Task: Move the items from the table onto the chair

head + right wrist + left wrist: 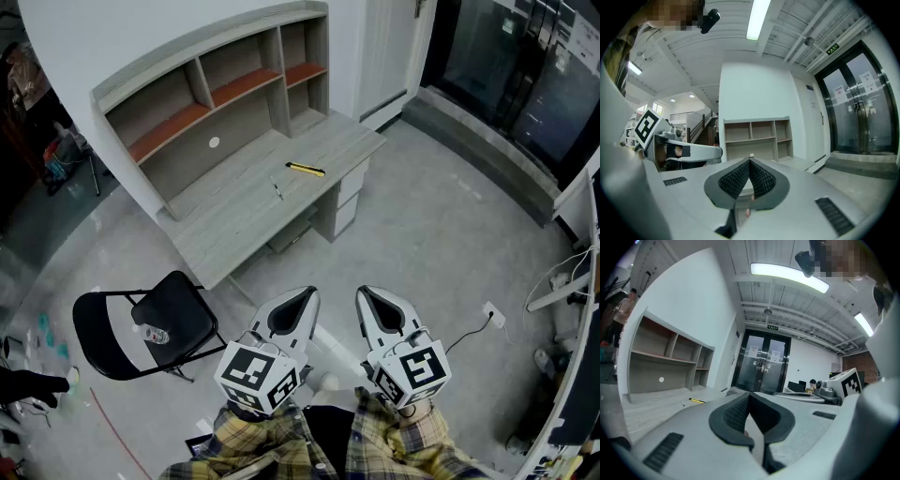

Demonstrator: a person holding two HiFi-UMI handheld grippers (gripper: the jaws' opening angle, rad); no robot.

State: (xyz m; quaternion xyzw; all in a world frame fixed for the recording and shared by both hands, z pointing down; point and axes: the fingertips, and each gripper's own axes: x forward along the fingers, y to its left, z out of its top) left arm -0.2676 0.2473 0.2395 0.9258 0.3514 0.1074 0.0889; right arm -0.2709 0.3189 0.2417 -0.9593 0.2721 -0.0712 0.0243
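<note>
Nearest, two grippers are sitting side by side in front of the plaid sleeves [375, 445], both pointing almost level toward the desk. The left gripper [307, 294] is showing its jaws pressed together with nothing between them, and the right gripper [366, 292] is doing the same. To the left, one black folding chair [187, 314] is carrying one small clear object [157, 334] on its seat. Farther away, one desk [234, 216] is bearing two items, lying near each other but apart: a yellow tool [306, 169] and a thin pen [277, 188].
</note>
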